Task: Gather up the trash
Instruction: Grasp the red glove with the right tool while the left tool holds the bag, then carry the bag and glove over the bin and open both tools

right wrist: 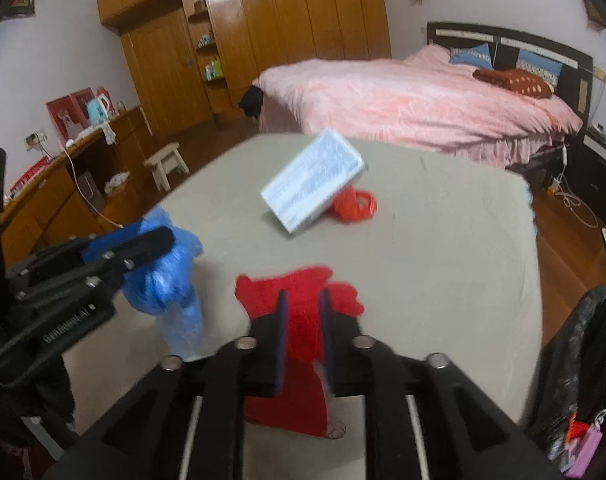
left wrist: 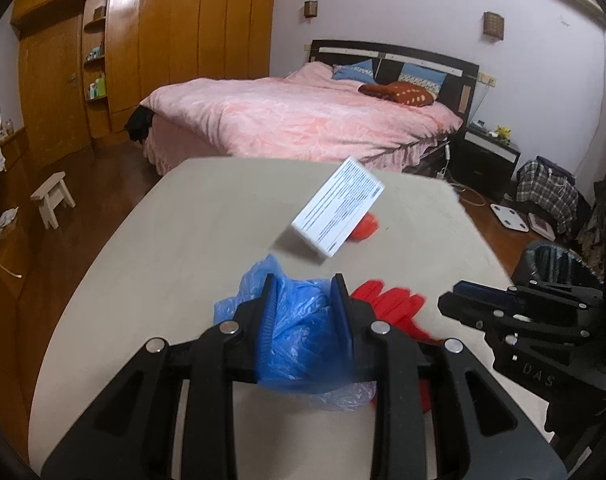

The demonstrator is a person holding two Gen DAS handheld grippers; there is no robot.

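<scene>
My left gripper [left wrist: 304,284] is shut on a crumpled blue plastic bag [left wrist: 299,332], which bulges between the fingers and hangs below them; the right wrist view shows this bag [right wrist: 171,276] lifted off the table. My right gripper [right wrist: 303,296] is shut on a red crumpled sheet [right wrist: 263,292] whose lower part dangles under the jaws. In the left wrist view the right gripper [left wrist: 457,300] sits at the right, just past the red sheet [left wrist: 387,300]. A white printed box [right wrist: 315,180] leans tilted on an orange-red bundle [right wrist: 355,206] farther out on the table.
The grey table [right wrist: 443,260] stands in a bedroom, with a pink bed [left wrist: 303,120] beyond it. A bin lined with a black bag [right wrist: 583,340] stands at the table's right edge with some trash in it. A small stool [left wrist: 51,196] is on the wooden floor to the left.
</scene>
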